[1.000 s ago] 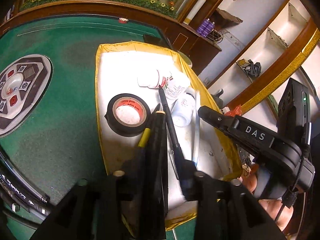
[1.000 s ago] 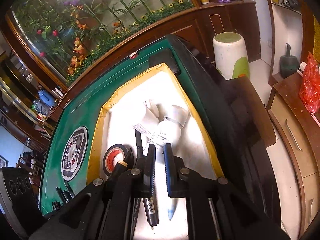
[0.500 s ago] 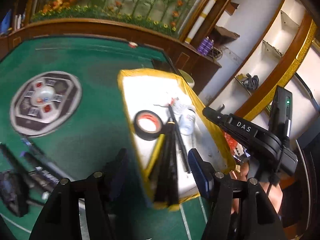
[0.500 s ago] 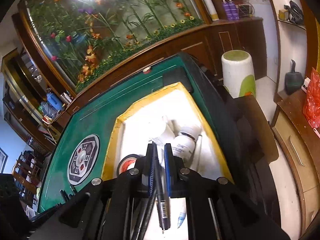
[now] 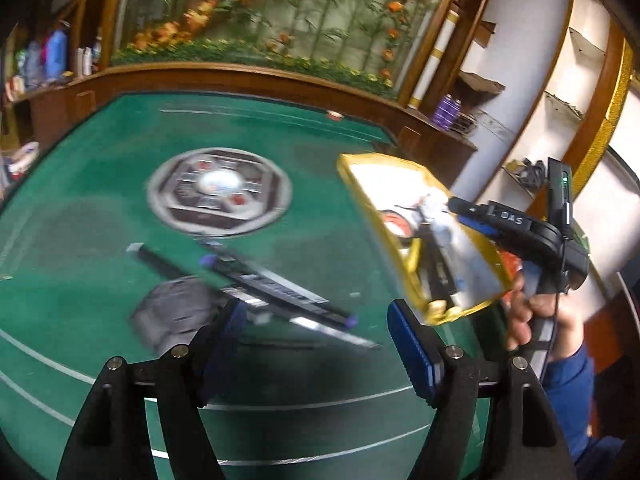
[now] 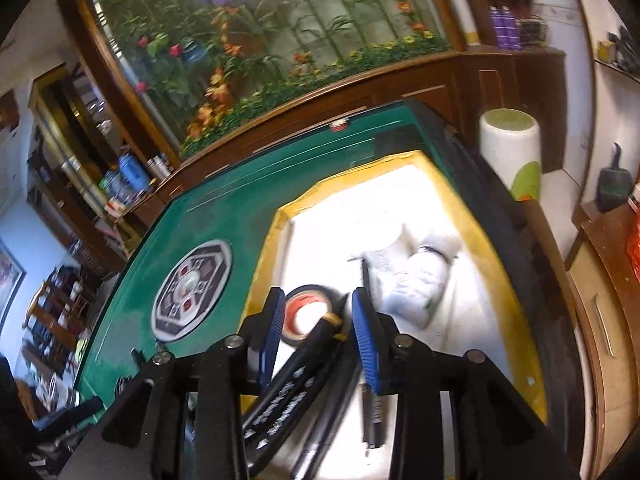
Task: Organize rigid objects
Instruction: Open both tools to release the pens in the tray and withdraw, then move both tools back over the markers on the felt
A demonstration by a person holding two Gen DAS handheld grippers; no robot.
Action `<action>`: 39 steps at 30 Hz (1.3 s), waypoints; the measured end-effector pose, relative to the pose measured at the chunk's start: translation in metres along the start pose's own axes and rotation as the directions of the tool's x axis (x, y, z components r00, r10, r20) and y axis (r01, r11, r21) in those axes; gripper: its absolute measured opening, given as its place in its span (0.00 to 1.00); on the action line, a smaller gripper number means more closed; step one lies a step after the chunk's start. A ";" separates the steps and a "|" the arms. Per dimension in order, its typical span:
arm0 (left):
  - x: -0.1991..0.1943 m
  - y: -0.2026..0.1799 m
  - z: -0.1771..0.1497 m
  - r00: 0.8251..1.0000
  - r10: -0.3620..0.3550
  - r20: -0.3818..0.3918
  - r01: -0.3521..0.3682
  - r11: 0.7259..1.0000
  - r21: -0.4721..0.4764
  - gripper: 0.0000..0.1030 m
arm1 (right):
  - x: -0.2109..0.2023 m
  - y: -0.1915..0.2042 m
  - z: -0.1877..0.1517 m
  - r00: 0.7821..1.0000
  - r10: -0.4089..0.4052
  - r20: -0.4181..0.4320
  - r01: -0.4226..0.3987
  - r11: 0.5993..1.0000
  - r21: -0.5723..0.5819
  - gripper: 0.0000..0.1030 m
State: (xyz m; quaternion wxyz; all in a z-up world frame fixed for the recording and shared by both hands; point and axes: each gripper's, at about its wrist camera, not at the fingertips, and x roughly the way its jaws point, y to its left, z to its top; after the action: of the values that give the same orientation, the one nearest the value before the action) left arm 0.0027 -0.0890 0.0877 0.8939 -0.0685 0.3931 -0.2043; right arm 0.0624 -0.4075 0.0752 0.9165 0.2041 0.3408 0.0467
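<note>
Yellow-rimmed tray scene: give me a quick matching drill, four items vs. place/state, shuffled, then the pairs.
Items:
1. tape roll
2. white bottles
3. loose pens
4. left gripper

Places/states:
A. on the green felt, outside the tray
B. jaws open, nothing between them
C. in the tray, near its left rim
D. in the tray, lying on their sides past the markers

Pairs: 1-C, 2-D, 3-A, 4-B

Green felt worktop (image 5: 100,240): round central emblem (image 5: 219,195); yellow-rimmed white tray (image 6: 504,292); dark pens (image 5: 276,292) lying loose; blurred grey object (image 5: 172,312).
</note>
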 end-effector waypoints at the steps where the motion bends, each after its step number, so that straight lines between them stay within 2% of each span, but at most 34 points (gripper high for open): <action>1: -0.005 0.006 -0.003 1.000 0.018 0.007 -0.018 1.000 0.007 0.80 | 0.000 0.003 -0.001 1.000 0.007 0.000 -0.007 1.000 -0.006 0.33; 4: -0.018 0.026 -0.012 0.992 0.117 0.051 -0.119 0.992 0.044 0.87 | 0.000 0.013 -0.004 0.999 0.033 -0.008 -0.033 0.999 -0.030 0.36; 6: -0.017 0.038 -0.016 0.985 0.166 0.048 -0.169 0.983 0.067 0.88 | 0.001 0.018 -0.006 0.999 0.042 -0.013 -0.042 0.998 -0.042 0.36; 10: -0.004 0.051 -0.017 0.990 0.139 0.009 -0.140 0.987 0.075 0.88 | 0.003 0.025 -0.009 0.998 0.052 -0.023 -0.054 0.997 -0.059 0.37; 11: 0.003 0.051 -0.015 0.991 0.132 -0.006 -0.131 0.986 0.104 0.89 | 0.004 0.026 -0.009 0.998 0.052 -0.024 -0.053 0.997 -0.060 0.37; 12: 0.007 0.050 -0.015 0.990 0.142 -0.012 -0.140 0.983 0.121 0.90 | 0.004 0.025 -0.009 0.998 0.052 -0.025 -0.053 0.997 -0.059 0.37; 14: 0.021 0.049 -0.014 0.977 0.211 -0.026 -0.205 0.968 0.145 0.90 | 0.004 0.026 -0.010 0.998 0.055 -0.026 -0.056 0.997 -0.060 0.36; 16: 0.031 0.051 -0.013 0.976 0.212 -0.046 -0.202 0.965 0.165 0.90 | 0.004 0.027 -0.011 0.998 0.060 -0.026 -0.062 0.996 -0.063 0.37; 18: 0.046 0.056 -0.009 0.969 0.241 -0.062 -0.229 0.961 0.156 0.90 | 0.004 0.031 -0.012 0.997 0.072 -0.026 -0.074 0.994 -0.080 0.37; 21: 0.058 0.067 -0.003 0.973 0.204 -0.103 -0.194 0.976 0.103 0.89 | 0.004 0.038 -0.015 0.995 0.094 -0.033 -0.097 0.989 -0.110 0.36; 23: 0.062 0.072 -0.002 0.975 0.186 -0.125 -0.179 0.982 0.065 0.71 | 0.006 0.044 -0.017 0.989 0.136 -0.053 -0.142 0.982 -0.124 0.37; 26: 0.055 0.079 -0.005 0.965 0.225 -0.136 -0.224 0.974 0.025 0.69 | 0.012 0.059 -0.025 0.965 0.228 -0.131 -0.247 0.955 -0.163 0.36; 28: 0.046 0.083 -0.010 0.962 0.234 -0.143 -0.236 0.972 0.005 0.69 | 0.017 0.075 -0.035 0.931 0.298 -0.210 -0.339 0.920 -0.197 0.36; 29: 0.037 0.087 -0.015 0.961 0.239 -0.140 -0.242 0.970 -0.011 0.69 | 0.019 0.084 -0.042 0.914 0.322 -0.248 -0.376 0.901 -0.216 0.36; 30: 0.030 0.091 -0.019 0.960 0.244 -0.139 -0.250 0.968 -0.024 0.69 | 0.022 0.099 -0.052 0.883 0.355 -0.307 -0.434 0.866 -0.247 0.36; 31: 0.022 0.097 -0.023 0.957 0.255 -0.141 -0.263 0.964 -0.038 0.69 | 0.024 0.108 -0.060 0.861 0.372 -0.347 -0.469 0.844 -0.261 0.37; 33: 0.006 0.110 -0.034 0.948 0.283 -0.144 -0.295 0.952 -0.078 0.69 | 0.030 0.129 -0.078 0.812 0.388 -0.436 -0.535 0.795 -0.287 0.37; 34: 0.000 0.117 -0.039 0.948 0.283 -0.145 -0.298 0.950 -0.095 0.69 | 0.033 0.142 -0.088 0.796 0.379 -0.472 -0.553 0.772 -0.313 0.37; 36: -0.006 0.126 -0.045 0.944 0.294 -0.149 -0.312 0.943 -0.114 0.69 | 0.037 0.164 -0.102 0.787 0.344 -0.511 -0.562 0.743 -0.365 0.37; 37: -0.009 0.132 -0.049 0.937 0.313 -0.152 -0.333 0.935 -0.126 0.69 | 0.040 0.170 -0.106 0.786 0.333 -0.520 -0.561 0.737 -0.377 0.37; 39: -0.009 0.137 -0.053 0.939 0.309 -0.154 -0.330 0.934 -0.137 0.69 | 0.046 0.183 -0.110 0.787 0.319 -0.529 -0.559 0.732 -0.390 0.37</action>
State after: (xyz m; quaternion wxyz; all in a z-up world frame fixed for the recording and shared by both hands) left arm 0.0014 0.0411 0.0184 0.8793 -0.0621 0.4715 -0.0277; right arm 0.0369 -0.1928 0.0464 0.7990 0.0056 0.4465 0.4027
